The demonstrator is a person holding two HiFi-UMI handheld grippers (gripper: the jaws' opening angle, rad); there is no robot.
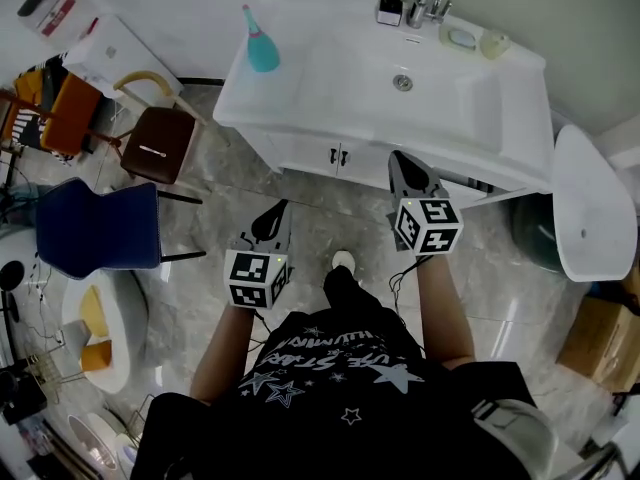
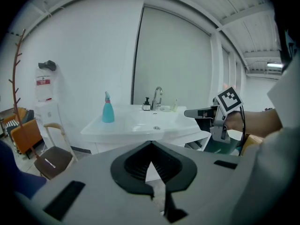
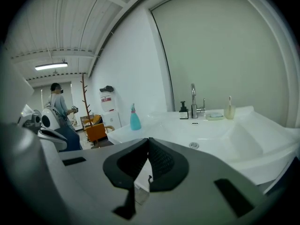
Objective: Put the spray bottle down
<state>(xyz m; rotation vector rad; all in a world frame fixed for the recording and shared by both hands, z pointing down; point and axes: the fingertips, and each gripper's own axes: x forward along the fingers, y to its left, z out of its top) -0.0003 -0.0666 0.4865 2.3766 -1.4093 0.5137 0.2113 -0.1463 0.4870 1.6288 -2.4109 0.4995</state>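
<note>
The spray bottle (image 1: 261, 43) stands upright at the far left corner of the washbasin (image 1: 500, 118). My left gripper (image 1: 274, 215) and right gripper (image 1: 401, 162) are both closed and empty, on the near side, well apart from it. I judge the task is finished.

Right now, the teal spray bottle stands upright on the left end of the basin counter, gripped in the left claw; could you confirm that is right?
Not quite. The bottle does stand upright on the left end of the counter, but it is not gripped. The left gripper view shows the left claw shut on nothing, well short of the bottle.
</note>
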